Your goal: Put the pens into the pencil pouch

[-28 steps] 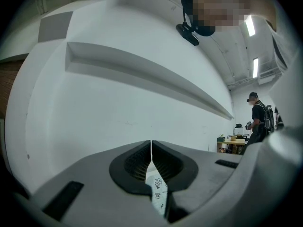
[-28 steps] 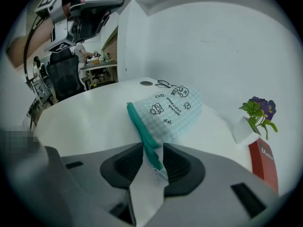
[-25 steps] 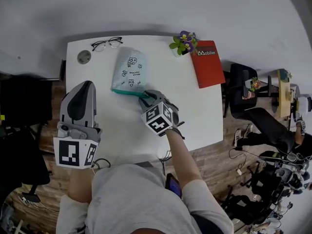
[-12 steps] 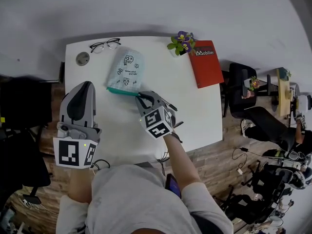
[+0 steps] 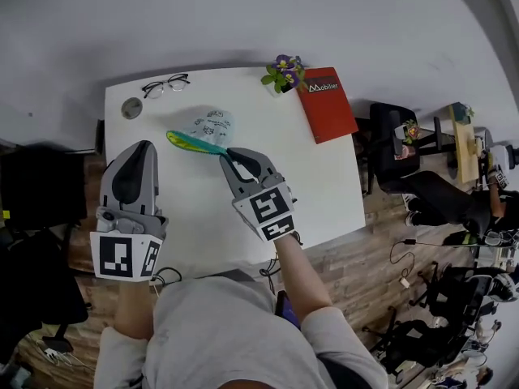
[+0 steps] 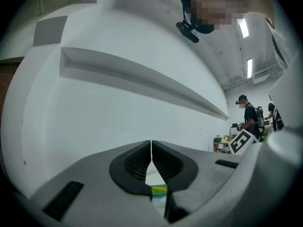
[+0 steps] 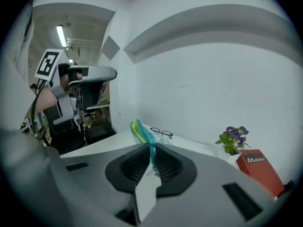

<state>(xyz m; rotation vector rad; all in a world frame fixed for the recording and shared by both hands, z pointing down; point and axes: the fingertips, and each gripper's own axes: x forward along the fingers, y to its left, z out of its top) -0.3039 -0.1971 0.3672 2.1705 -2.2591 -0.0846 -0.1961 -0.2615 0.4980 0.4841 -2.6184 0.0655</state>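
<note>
Right gripper (image 5: 229, 159) has its jaws closed on the teal zip edge of the pencil pouch (image 5: 209, 125). Its own view shows the teal-and-yellow strip pinched between the pads and rising out past them. The pouch sits a little nearer the person than the glasses (image 5: 165, 84), with its near edge pulled up off the white surface (image 5: 324, 177) and its pale printed body trailing back toward the glasses. The grip is on the mouth rim rather than the body, probably so the opening can be raised and held where something can go in. The mouth edge is the long axis in view: it runs sideways from the gripper's pads out toward the side of the surface the glasses lie on, and the opening faces the person. Left gripper (image 5: 143, 146) is held well nearer the person than the glasses and apart from the pouch, pointing away from the body. Its jaws meet at the tips with nothing between them. A small yellow-teal patch shows low in the gap in its own view, possibly the pouch seen beyond, though that is hard to tell. No pens appear in any view, so the loading step does not look begun. It cannot be told whether the pouch already holds any.
</note>
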